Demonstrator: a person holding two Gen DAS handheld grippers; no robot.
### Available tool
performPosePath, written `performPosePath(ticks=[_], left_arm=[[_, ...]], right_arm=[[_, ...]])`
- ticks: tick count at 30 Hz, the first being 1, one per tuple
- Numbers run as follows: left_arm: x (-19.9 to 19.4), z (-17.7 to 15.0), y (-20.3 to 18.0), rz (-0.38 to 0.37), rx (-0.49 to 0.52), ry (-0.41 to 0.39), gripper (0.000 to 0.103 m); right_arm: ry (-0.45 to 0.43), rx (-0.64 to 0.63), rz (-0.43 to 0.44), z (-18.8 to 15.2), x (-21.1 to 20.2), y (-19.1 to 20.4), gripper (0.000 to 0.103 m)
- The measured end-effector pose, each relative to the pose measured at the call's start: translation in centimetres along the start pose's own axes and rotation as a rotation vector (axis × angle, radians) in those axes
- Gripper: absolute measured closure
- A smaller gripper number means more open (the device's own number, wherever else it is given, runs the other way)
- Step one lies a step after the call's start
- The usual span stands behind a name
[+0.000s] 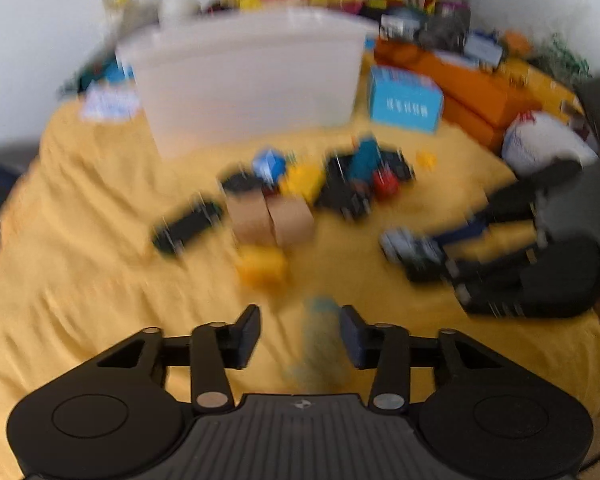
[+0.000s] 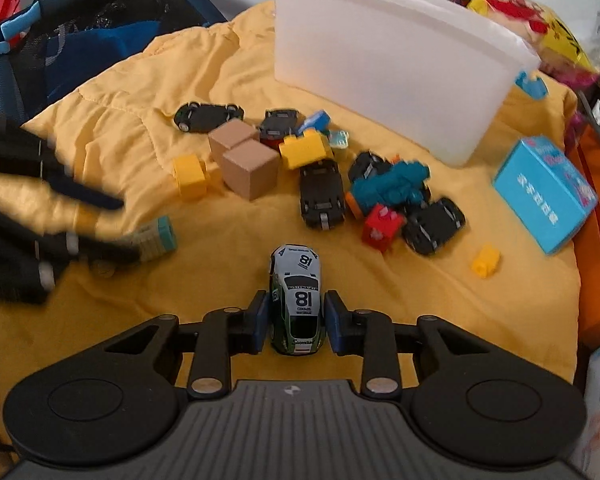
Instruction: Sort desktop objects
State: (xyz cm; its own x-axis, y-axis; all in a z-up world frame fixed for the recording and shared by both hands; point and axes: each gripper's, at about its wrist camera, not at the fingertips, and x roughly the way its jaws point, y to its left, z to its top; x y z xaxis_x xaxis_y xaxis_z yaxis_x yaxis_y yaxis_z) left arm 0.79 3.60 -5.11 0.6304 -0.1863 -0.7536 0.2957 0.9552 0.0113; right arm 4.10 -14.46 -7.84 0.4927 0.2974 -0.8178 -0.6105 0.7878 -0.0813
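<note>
The small green-and-white die-cast toy race car (image 2: 297, 300) marked 18 sits on the yellow quilted cloth (image 2: 112, 120) between the right gripper's (image 2: 296, 322) blue pads, which flank its doors, seemingly just touching; it looks light, rigid and glossy, so the flat sides are the sound hold; the left gripper (image 1: 300, 336) stands open, a blurred teal-capped piece (image 1: 320, 344) between its jaws, unpinched.

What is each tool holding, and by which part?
The right tool grips the number-18 toy car by its two sides, at the near end. The left tool stands open; a blurred teal block lies between its pads, ungripped.
</note>
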Motion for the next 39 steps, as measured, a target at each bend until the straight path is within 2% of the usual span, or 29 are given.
performPosePath(ticks=[1,3,5,7,11,13,14,16,17,20,24,26,29,31,35,37,39], left_arm=[[-0.1,0.6,0.3,0.036,0.032,-0.025,0.042],[0.5,1.9,0.7,0.143,0.155,-0.052,0.042],[2.0,2.6,1.4,0.204,0.278,-0.042,0.046],[3.8,3.1,2.2,0.207,0.378,0.003,0.057],[6.4,2.9,2.2,0.172,0.600,0.019,0.065],[7.7,2.9,2.3,0.137,0.622,0.054,0.068],[8.2,2.9,2.6,0.143,0.616,0.033,0.068],[8.6,3.5,3.5,0.125,0.549,0.034,0.074],[8.6,4.1,4.2,0.111,0.480,0.043,0.078],[8.2,5.0,6.7,0.059,0.279,0.064,0.080],[6.7,4.5,8.9,0.033,0.102,0.082,0.082],[4.8,4.3,9.4,-0.038,-0.018,0.060,0.082],[1.9,3.7,7.8,-0.163,-0.137,0.024,0.082],[0.8,3.1,5.6,-0.237,-0.161,0.030,0.082],[1.3,1.1,2.3,-0.457,-0.332,0.077,0.082],[2.8,-0.1,1.1,-0.500,-0.405,0.113,0.082],[4.1,-1.1,0.2,-0.489,-0.414,0.142,0.082]], right_arm=[[0.003,0.008,0.001,-0.3,-0.1,-0.1,0.070],[0.002,0.022,0.001,-0.5,-0.2,-0.1,0.070],[0.002,0.024,-0.002,-0.4,-0.2,0.0,0.070],[0.000,0.026,-0.006,-0.5,-0.2,0.1,0.070],[-0.002,0.037,-0.012,-0.8,-0.3,0.2,0.070],[-0.004,0.046,-0.013,-0.9,-0.3,0.1,0.069],[-0.004,0.050,-0.013,-0.9,-0.3,0.1,0.069],[-0.003,0.053,-0.016,-0.9,-0.4,0.1,0.069],[-0.005,0.054,-0.019,-0.9,-0.4,0.1,0.070],[-0.012,0.061,-0.027,-1.2,-0.6,0.2,0.070],[-0.017,0.073,-0.026,-1.5,-0.7,0.0,0.070],[-0.017,0.072,-0.027,-1.5,-0.7,-0.1,0.070],[-0.017,0.069,-0.028,-1.5,-0.7,0.0,0.070],[-0.019,0.069,-0.027,-1.6,-0.7,-0.1,0.070],[-0.019,0.081,-0.034,-1.7,-0.9,-0.2,0.070],[-0.020,0.093,-0.043,-1.9,-1.0,-0.5,0.070],[-0.019,0.110,-0.046,-2.1,-1.2,-0.8,0.070]])
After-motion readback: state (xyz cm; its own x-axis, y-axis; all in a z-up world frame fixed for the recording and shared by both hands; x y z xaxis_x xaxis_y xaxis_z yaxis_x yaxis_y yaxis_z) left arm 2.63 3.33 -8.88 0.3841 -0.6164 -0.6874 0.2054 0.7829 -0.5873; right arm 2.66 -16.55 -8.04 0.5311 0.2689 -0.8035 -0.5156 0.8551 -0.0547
